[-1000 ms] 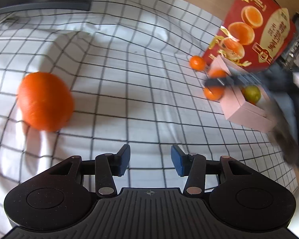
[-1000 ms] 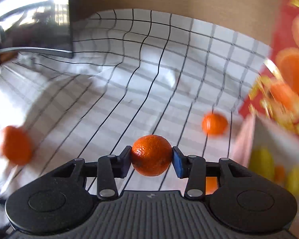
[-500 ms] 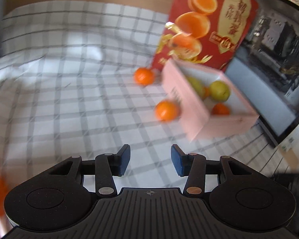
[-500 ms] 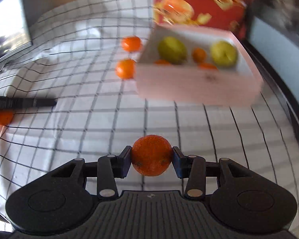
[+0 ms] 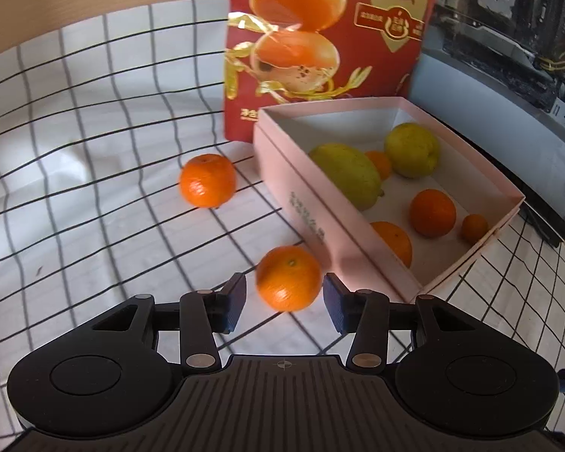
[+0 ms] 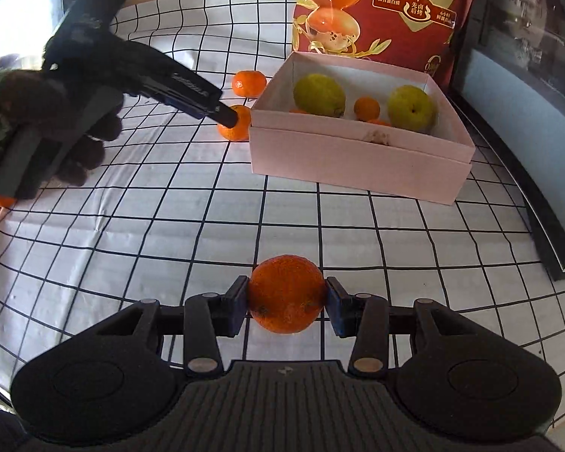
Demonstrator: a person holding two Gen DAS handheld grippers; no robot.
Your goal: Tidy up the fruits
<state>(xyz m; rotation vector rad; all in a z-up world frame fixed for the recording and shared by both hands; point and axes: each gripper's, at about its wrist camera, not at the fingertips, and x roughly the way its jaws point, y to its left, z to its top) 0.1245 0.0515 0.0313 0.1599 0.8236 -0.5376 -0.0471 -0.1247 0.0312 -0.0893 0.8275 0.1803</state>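
From the left wrist view, the pink box (image 5: 358, 203) sits open-topped on the checked cloth (image 5: 94, 196) over the desk, backed against a red snack bag (image 5: 320, 37), so fruit can be dropped in from above; it already holds two yellow-green fruits (image 5: 344, 173) and several small oranges. Two mandarins lie outside on the cloth, which is probably why the left claw (image 5: 284, 303) is aimed here: its jaws stand apart on either side of the near mandarin (image 5: 288, 277), just beside the box's wall, with a gap showing at each pad, so nothing is gripped yet. The far mandarin (image 5: 207, 180) rests near the bag's foot, apart from the box. From the right wrist view, the right claw (image 6: 286, 299) is clamped on an orange (image 6: 286, 293), both blue pads pressing its sides, held above the cloth and short of the box (image 6: 358, 158), likely waiting its turn to deliver. Across the cloth a gloved hand (image 6: 37, 113) carries the other tool, whose finger tip reaches the mandarin (image 6: 241, 128) by the box's corner. One more mandarin (image 6: 249, 83) sits behind it, and an orange fruit (image 6: 0, 200) peeks out under the hand at the left edge.
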